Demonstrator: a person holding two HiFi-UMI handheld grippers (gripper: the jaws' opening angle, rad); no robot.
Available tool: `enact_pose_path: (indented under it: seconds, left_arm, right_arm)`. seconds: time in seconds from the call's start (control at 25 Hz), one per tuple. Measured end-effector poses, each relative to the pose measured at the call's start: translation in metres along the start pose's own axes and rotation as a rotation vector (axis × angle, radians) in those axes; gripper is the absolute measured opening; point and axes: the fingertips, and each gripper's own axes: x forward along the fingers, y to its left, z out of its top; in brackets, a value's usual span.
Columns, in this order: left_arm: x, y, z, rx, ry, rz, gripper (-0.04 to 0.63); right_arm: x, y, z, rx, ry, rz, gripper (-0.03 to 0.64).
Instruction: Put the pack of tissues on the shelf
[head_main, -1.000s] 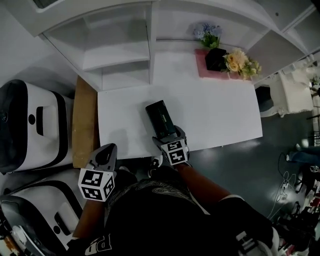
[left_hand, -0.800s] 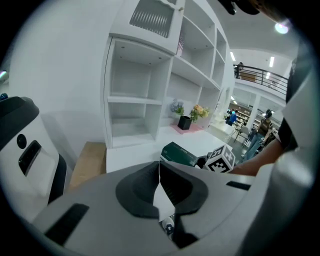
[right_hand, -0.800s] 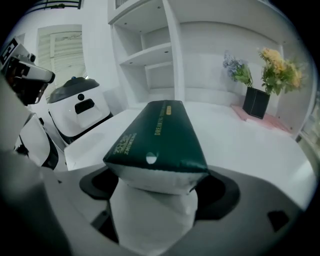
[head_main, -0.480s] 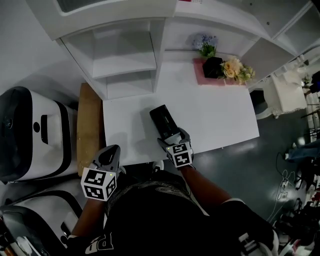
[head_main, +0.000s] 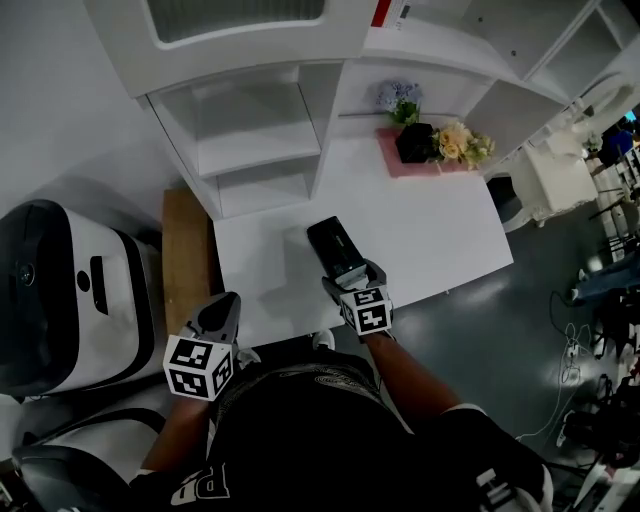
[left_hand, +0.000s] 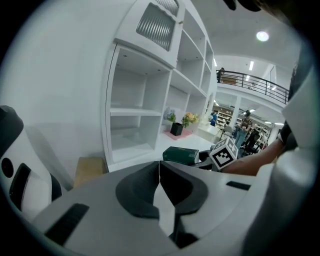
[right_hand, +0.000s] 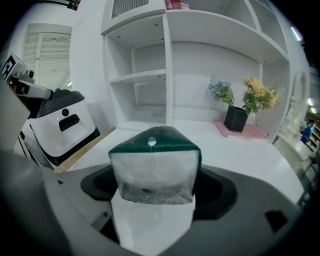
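A white table (head_main: 440, 235) is filling the middle of the head view. At its 1 o'clock corner a black pot (head_main: 413, 143) is sitting on a pink mat (head_main: 392, 164). Yellow flowers (head_main: 457, 141) are leaning out at the pot's 3 o'clock, and blue flowers (head_main: 394, 94) are standing at its 12 o'clock. A wooden board (head_main: 185, 262) is lying along the table's 9 o'clock edge, and beyond it a white-and-black machine (head_main: 70, 290) is standing. A white chair (head_main: 555, 180) is standing at 2 o'clock on grey floor (head_main: 500, 330).

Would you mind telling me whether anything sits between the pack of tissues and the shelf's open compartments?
Nothing visible does. The right gripper holds the pack of tissues, and the white table between it and the shelf is bare. The flower pot stands off to the right, out of the path.
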Motion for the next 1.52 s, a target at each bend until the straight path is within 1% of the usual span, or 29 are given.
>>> enact_pose_path:
  seconds: [0.32, 0.68, 0.84, 1.04, 1.52]
  left_arm:
    - [-0.005, 0.015, 0.012, 0.018, -0.025, -0.042, 0.015]
    - [-0.009, 0.029, 0.025, 0.009, -0.065, -0.052, 0.015]
    - [-0.012, 0.033, 0.024, 0.000, -0.074, -0.050, 0.016]
    - [-0.018, 0.042, 0.022, -0.014, -0.078, -0.037, 0.016]
    - [-0.031, 0.053, 0.030, -0.016, -0.116, -0.025, 0.016]
  right_arm:
    - [-0.015, 0.015, 0.025, 0.054, -0.032, -0.024, 0.441]
    - [-0.032, 0.038, 0.045, 0.072, -0.071, 0.002, 0.442]
    - [-0.041, 0.045, 0.057, 0.083, -0.093, 0.021, 0.442]
    - [-0.052, 0.061, 0.076, 0.071, -0.130, 0.053, 0.442]
    - [-0.058, 0.091, 0.123, 0.037, -0.207, 0.112, 0.441]
